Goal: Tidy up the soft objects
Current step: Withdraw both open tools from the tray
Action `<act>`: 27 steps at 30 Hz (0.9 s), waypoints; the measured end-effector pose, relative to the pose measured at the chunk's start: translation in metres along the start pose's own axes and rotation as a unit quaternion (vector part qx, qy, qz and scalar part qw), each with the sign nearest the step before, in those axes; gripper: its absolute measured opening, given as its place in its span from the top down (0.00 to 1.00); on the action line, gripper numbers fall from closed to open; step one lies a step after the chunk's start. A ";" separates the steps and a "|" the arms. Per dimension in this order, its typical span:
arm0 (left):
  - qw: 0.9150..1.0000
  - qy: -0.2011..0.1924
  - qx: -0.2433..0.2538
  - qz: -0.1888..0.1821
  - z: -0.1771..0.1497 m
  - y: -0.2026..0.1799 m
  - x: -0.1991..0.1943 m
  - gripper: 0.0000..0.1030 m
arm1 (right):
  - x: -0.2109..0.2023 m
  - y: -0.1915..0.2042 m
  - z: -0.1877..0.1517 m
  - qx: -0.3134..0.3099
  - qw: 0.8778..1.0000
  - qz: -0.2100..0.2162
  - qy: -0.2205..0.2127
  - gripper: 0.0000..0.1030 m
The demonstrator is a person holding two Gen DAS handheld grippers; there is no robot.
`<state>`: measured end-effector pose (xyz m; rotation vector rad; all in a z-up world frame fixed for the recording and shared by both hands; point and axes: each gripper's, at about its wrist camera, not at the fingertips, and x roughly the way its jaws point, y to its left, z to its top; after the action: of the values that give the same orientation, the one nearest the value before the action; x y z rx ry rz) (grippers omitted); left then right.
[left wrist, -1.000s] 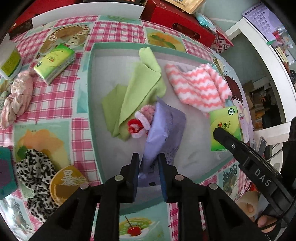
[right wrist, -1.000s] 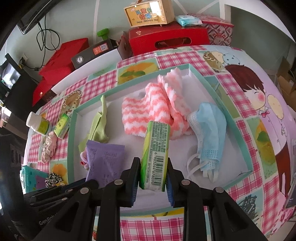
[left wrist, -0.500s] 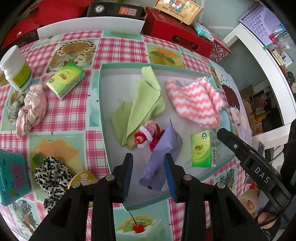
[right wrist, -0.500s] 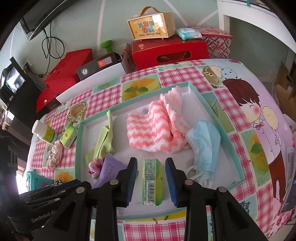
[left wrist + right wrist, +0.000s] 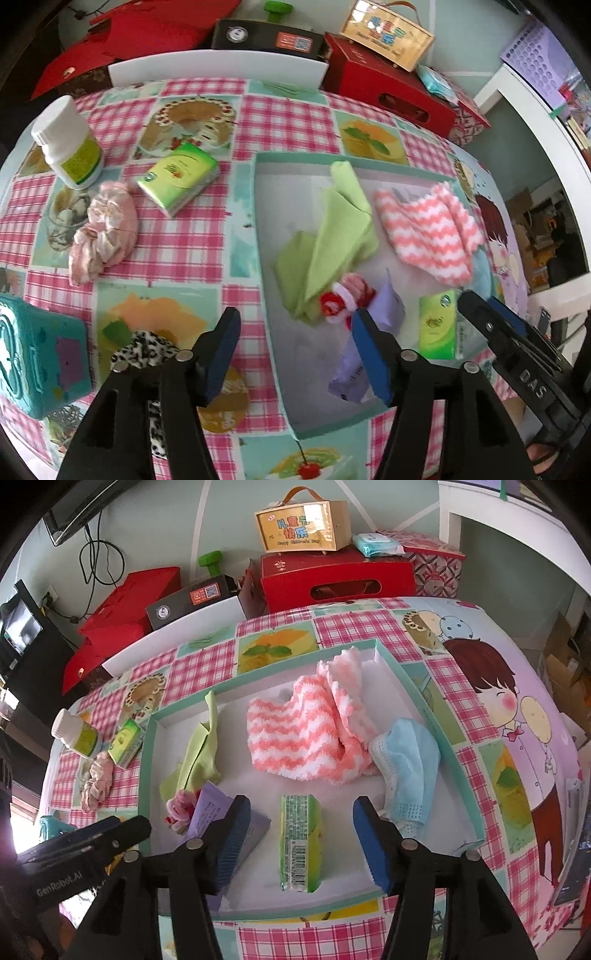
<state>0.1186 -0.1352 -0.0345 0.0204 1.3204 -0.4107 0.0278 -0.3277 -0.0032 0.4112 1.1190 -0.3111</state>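
Note:
A teal-rimmed white tray holds a green cloth, a pink-and-white towel, a pink-red scrunchie, a purple pack and a green tissue pack. A blue face mask lies at the tray's right. My left gripper hangs above the tray's left rim, jaws opening, with nothing between them. My right gripper hovers over the green tissue pack, jaws opening. The pack lies flat between the pads, and neither pad touches it.
On the checked cloth left of the tray lie another green tissue pack, a pale pink scrunchie, a leopard scrunchie, a white bottle and a teal box. Red boxes line the table's far edge.
Both grippers have let go. The purple pack and the green tissue pack now lie in the tray, and both pairs of jaws have spread. The left gripper has risen and drifted left.

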 end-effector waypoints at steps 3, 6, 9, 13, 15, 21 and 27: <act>0.999 -0.029 -0.009 0.034 0.003 0.006 0.000 0.12 | 0.004 0.001 0.001 -0.005 1.000 -0.025 0.003 0.04; 0.997 -0.048 -0.013 0.063 0.005 0.011 -0.002 0.12 | 0.007 0.000 0.001 -0.009 0.999 -0.034 0.008 0.00; 0.997 -0.047 -0.021 0.064 0.006 0.018 -0.001 0.11 | 0.009 0.002 0.000 -0.010 0.999 -0.035 0.012 0.00; 0.996 -0.045 -0.020 0.069 0.007 0.019 0.002 0.11 | 0.010 0.003 -0.001 -0.012 0.999 -0.035 0.012 0.00; 0.997 -0.043 -0.019 0.067 0.006 0.019 0.002 0.11 | 0.009 0.003 -0.001 -0.011 0.999 -0.036 0.012 0.00; 0.997 -0.037 -0.013 0.067 0.006 0.018 0.003 0.11 | 0.009 0.002 0.000 -0.010 0.999 -0.037 0.011 0.00; 0.997 -0.033 -0.008 0.067 0.006 0.018 0.003 0.11 | 0.008 0.002 0.000 -0.011 0.999 -0.039 0.009 0.00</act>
<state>0.1302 -0.1212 -0.0396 0.0804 1.2484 -0.2845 0.0319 -0.3258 -0.0097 0.3513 1.1563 -0.3635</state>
